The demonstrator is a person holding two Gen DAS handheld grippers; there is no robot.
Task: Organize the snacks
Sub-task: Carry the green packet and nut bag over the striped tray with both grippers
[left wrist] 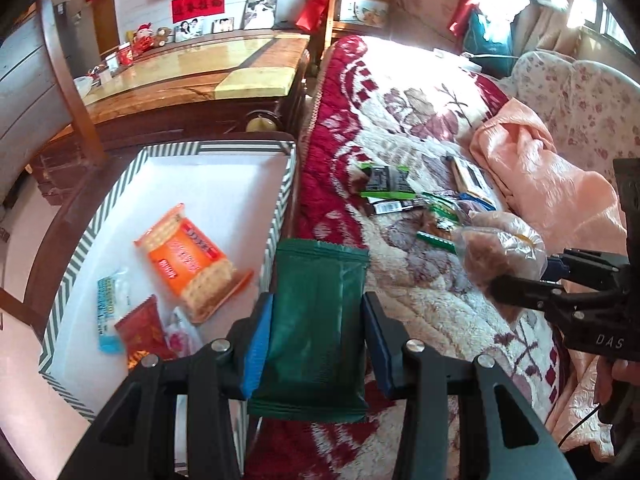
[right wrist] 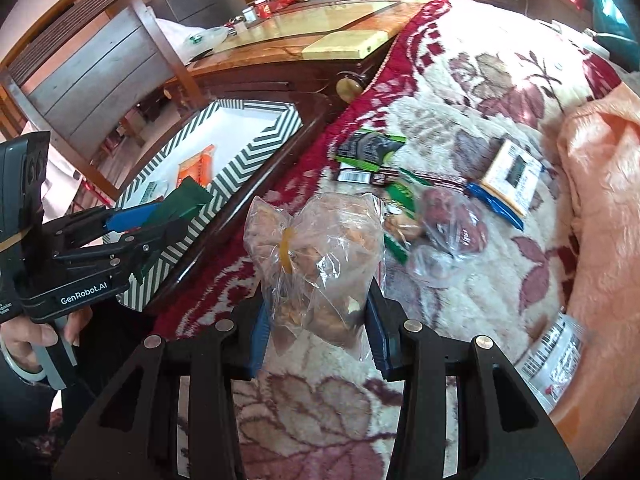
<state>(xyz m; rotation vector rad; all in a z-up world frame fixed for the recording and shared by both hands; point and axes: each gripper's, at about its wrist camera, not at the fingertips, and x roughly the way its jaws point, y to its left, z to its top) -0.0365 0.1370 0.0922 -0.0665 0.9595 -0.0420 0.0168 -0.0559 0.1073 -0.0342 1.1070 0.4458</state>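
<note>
Left wrist view has the striped box (left wrist: 285,184) at nine o'clock beside the bed blanket (left wrist: 420,128), my left tongs (left wrist: 318,340) clamped on a green packet (left wrist: 316,332) by its rim, and my right tongs (right wrist: 316,324) clamped on a clear bag of snacks (right wrist: 320,256) over the blanket.

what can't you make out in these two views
- Green packet, left view: print unreadable, lower end behind the left tongs.
- Red packet in the box, left view: bottom hidden by the tongs.
- Clear bag, right view: contents blurred by plastic.
- Packet, right view: label motion-blurred.
</note>
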